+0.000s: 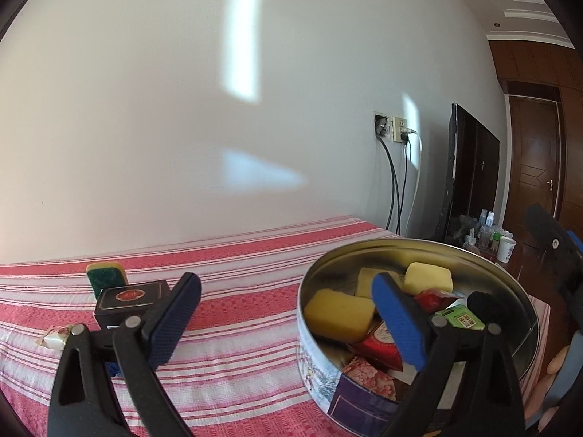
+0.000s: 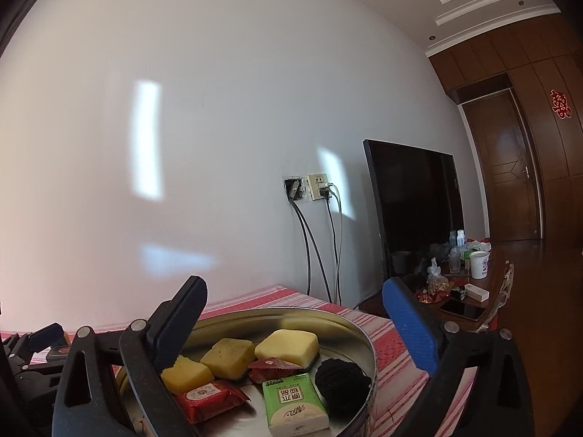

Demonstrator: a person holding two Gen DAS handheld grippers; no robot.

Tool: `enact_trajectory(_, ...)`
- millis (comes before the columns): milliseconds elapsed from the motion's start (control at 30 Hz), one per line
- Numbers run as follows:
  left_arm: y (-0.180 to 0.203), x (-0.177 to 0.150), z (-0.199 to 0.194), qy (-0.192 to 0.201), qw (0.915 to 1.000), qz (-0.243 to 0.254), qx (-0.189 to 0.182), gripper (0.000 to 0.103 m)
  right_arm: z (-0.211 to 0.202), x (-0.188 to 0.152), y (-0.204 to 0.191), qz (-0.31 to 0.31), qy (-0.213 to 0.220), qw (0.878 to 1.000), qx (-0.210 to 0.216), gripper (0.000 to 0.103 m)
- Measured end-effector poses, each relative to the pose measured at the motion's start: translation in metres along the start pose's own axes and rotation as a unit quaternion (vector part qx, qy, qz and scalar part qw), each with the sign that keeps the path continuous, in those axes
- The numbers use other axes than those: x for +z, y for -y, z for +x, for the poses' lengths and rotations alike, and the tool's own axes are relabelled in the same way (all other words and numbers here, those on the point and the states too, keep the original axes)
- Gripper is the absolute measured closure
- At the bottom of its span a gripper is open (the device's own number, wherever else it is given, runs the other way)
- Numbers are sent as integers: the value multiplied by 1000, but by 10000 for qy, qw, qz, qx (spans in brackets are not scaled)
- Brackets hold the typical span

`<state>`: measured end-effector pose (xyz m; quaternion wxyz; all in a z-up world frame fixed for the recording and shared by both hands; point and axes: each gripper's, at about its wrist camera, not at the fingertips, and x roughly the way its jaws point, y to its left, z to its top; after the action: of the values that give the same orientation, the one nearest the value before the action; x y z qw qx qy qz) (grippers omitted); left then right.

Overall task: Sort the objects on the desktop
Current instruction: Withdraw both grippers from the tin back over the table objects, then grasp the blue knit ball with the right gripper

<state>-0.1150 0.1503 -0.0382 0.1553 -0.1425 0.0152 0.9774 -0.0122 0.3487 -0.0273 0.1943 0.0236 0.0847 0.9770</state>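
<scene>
Left wrist view: round metal tin [image 1: 419, 251] on striped red cloth [image 1: 226, 255], holding three yellow sponges [image 1: 339, 315], red packets [image 1: 379, 346], a green packet [image 1: 461, 318] and a black scrubber [image 1: 486, 304]. Left gripper [image 1: 288, 322] spread wide, nothing between the fingers; right-hand blue finger [image 1: 399, 322] over the tin's near side. Seen here only: black box [image 1: 133, 300], green-and-yellow sponge [image 1: 107, 273] behind it, small wrapped item [image 1: 54, 338], all on the cloth left of the tin. Right gripper's arm [image 1: 557, 255] at far right.

Right wrist view: same tin [image 2: 320, 315], contents closer: yellow sponges [image 2: 288, 344], red packet [image 2: 209, 400], green tissue pack [image 2: 295, 406], black scrubber [image 2: 342, 378]. Right gripper [image 2: 295, 327] wide apart, empty, above the tin. Seen here only: dark screen face [image 2: 419, 211], phone [image 2: 462, 309], white cup [image 2: 479, 264] on side table.
</scene>
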Motion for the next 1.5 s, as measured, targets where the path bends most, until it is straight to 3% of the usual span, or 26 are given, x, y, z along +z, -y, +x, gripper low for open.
enact_trajectory(333,-68,-8,-24,-47,9981,-159,599,7,-12,-2,-30,70,-18,9991,423,4)
enact_trajectory(667,-154,-14,-43,-128,9895,-432,1377,7,-7,-15,-108,-108,-763,9864,1452,4)
enact_trajectory(867,-193,-19,-49,-235,9837,-592,1682,7,-11,-26,-155,-362,-981,9770,1859,4)
enact_trajectory(1033,-224,-22,-49,-434,9781,-812,1865,7,-6,-37,-189,-494,-1406,9641,2200,4)
enact_trajectory(1167,-252,-25,-42,-751,9724,-1054,1943,7,-3,-49,-222,-919,-1807,9469,2495,4)
enact_trajectory(1300,-285,-32,-36,-1111,9620,-1533,1966,7,-6,-59,-256,-1426,-1988,9303,2734,4)
enact_trajectory(1400,-305,-39,-33,-1359,9532,-1819,1996,7,4,-70,-277,-1591,-2394,9160,2800,4)
enact_trajectory(1500,-319,-44,-32,-1533,9482,-1926,2010,7,19,-81,-292,-1617,-2845,9037,2761,15)
